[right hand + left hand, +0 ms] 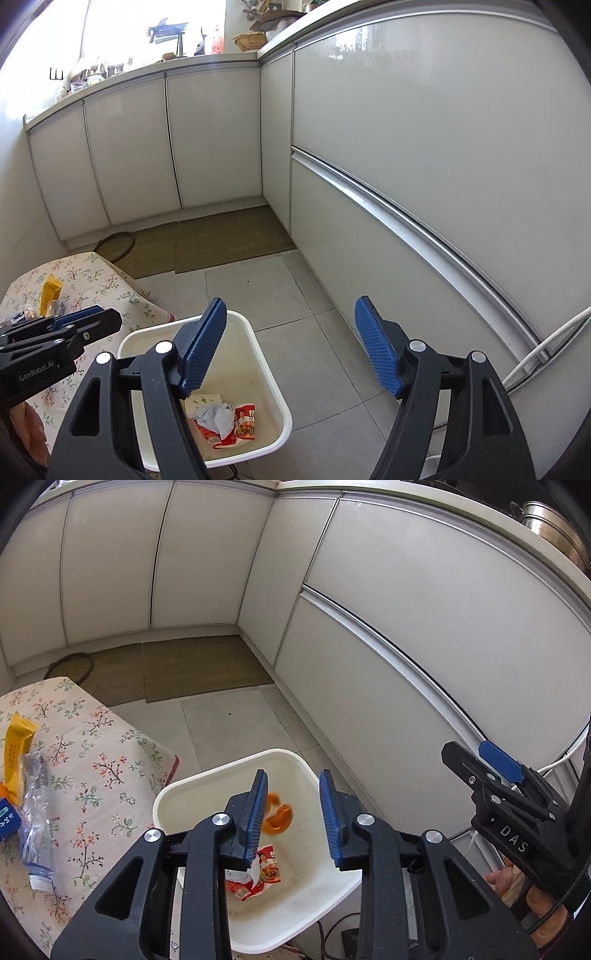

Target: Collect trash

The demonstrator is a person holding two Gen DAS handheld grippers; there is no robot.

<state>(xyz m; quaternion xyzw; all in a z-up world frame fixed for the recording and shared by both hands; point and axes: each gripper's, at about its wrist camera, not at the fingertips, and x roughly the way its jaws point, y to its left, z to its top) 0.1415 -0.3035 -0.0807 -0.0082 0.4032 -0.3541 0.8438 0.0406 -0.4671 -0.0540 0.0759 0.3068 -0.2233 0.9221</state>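
Note:
A white bin (280,752) (275,380) stands on the tiled floor beside the table. In it lie a red snack wrapper (266,871) (243,421) and a crumpled tissue (216,415). My left gripper (293,775) (107,319) hangs over the bin, its jaws apart and gripping nothing. Blurred orange peel pieces (279,812) show below it inside the bin, clear of the pads. My right gripper (291,302) (469,751) stands wide open and empty over the bin's right rim and the floor. On the floral tablecloth (103,760) (99,277) lie a yellow packet (16,753) (50,291), a crushed clear bottle (37,819) and a blue pack (7,818).
White cabinet doors (424,635) (424,147) close in the right and far sides. Brown mats (199,664) (229,236) lie in the corner. A white cable (546,343) runs along the right cabinet base. A person's hand (506,880) holds the right gripper.

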